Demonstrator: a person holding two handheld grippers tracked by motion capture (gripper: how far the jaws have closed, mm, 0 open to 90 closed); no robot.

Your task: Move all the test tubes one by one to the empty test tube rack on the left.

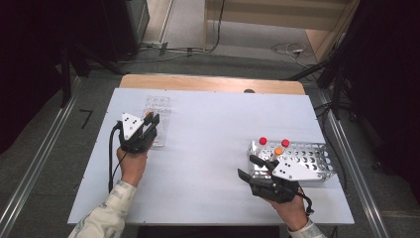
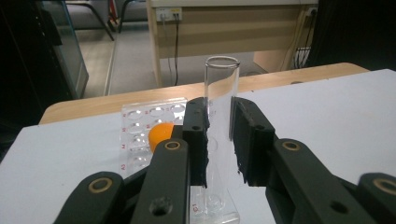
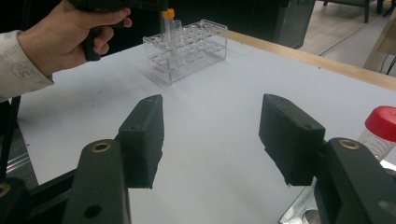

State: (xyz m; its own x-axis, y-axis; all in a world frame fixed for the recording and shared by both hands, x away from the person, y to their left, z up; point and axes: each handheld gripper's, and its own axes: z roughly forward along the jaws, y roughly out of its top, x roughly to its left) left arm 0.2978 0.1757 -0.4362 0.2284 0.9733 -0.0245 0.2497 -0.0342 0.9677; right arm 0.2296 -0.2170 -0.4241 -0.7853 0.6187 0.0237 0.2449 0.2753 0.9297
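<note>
My left gripper (image 1: 151, 122) is shut on a clear, uncapped test tube (image 2: 219, 116), which stands upright between the pads. The tube's lower end reaches down at the near end of a clear plastic rack (image 2: 140, 116) (image 1: 159, 105). An orange-capped tube (image 2: 161, 135) (image 1: 148, 114) stands in that rack just beside the gripper. From the right gripper view the rack (image 3: 196, 44), the orange-capped tube (image 3: 168, 16) and the clear tube (image 3: 177, 29) show under the left hand (image 3: 65, 35). My right gripper (image 1: 247, 166) (image 3: 210, 135) is open and holds nothing, hovering over bare table.
A perforated metal rack (image 1: 312, 154) stands at the right, behind the right gripper. It holds two red-capped tubes (image 1: 263, 141) (image 1: 285, 143) and an orange-capped one (image 1: 278, 150). One red-capped tube (image 3: 380, 126) shows beside the right jaw. The white table top (image 1: 208, 144) ends at a wooden edge (image 1: 208, 83).
</note>
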